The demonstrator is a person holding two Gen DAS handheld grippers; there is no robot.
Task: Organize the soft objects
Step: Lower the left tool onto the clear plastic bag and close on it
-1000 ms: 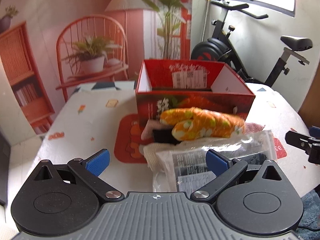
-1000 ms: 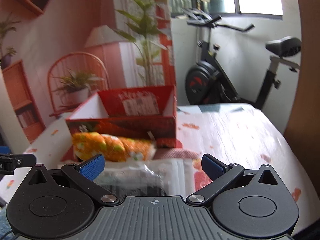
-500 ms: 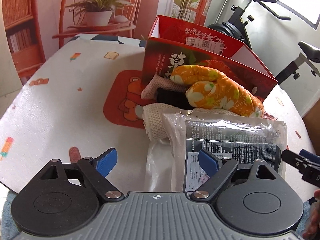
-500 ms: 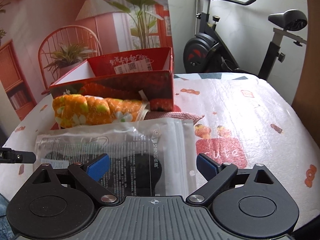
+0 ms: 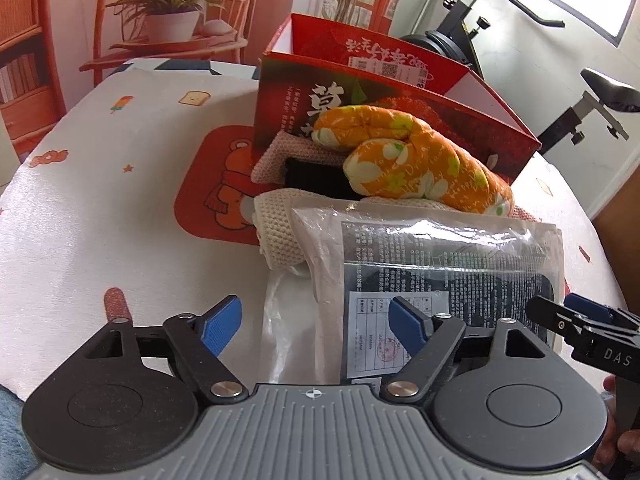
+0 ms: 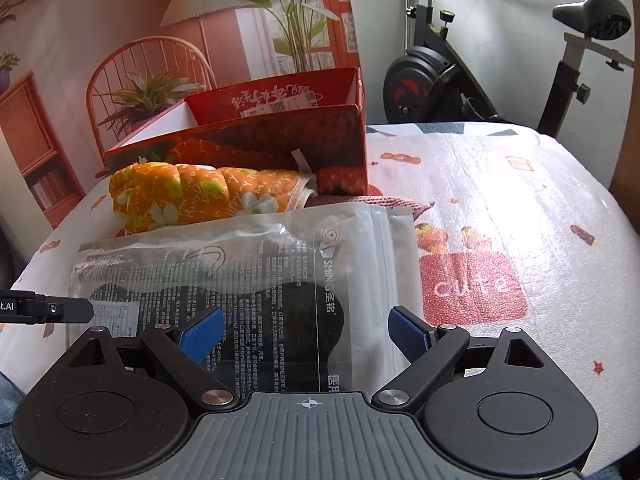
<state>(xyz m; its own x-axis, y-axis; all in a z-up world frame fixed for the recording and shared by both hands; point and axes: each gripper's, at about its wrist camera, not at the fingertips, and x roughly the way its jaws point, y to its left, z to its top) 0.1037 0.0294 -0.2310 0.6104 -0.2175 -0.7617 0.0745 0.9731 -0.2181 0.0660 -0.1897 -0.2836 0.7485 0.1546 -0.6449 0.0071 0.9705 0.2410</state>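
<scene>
My left gripper (image 5: pixel 316 322) and right gripper (image 6: pixel 306 330), both closing but still wide, straddle the plastic packet (image 6: pixel 248 276) at 12 o'clock, gripping nothing. Risk: slick film slipping out.

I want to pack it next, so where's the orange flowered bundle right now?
In both wrist views, the orange flowered bundle lies against the red box front, atop knitted cloths, just behind the clear plastic packet.
</scene>
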